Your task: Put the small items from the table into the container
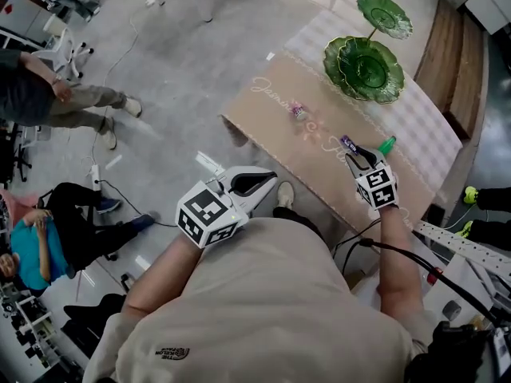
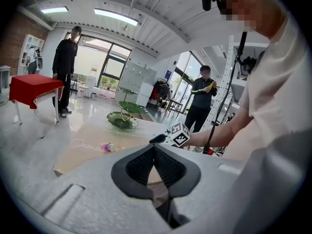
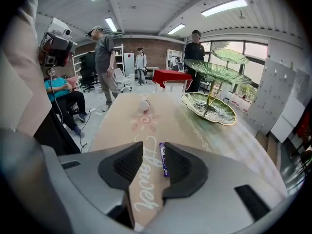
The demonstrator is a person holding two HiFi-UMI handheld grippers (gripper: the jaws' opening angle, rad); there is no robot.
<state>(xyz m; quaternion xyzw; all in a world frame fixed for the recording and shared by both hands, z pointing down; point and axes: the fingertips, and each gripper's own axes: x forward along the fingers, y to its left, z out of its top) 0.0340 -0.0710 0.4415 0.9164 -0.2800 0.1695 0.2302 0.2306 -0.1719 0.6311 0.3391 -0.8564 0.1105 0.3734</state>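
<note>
Purple-wrapped slim bar [image 3: 164, 160] is seen on the tan table [image 3: 119, 128], lower centre, between the parted jaws of the right gripper [image 3: 152, 151]; the left gripper [image 2: 154, 151] is held closed, empty.

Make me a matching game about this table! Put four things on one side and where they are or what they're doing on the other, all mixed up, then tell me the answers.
Things:
1. green leaf-shaped two-tier dish
2. thin purple wrapped bar
3. small pink wrapped item
4. left claw

Places or states:
A. shut and empty, off the edge of the table
B. at the table's far end
C. lying between the open right claw jaws
D. alone in the middle of the table

Pairs: 1-B, 2-C, 3-D, 4-A
</note>
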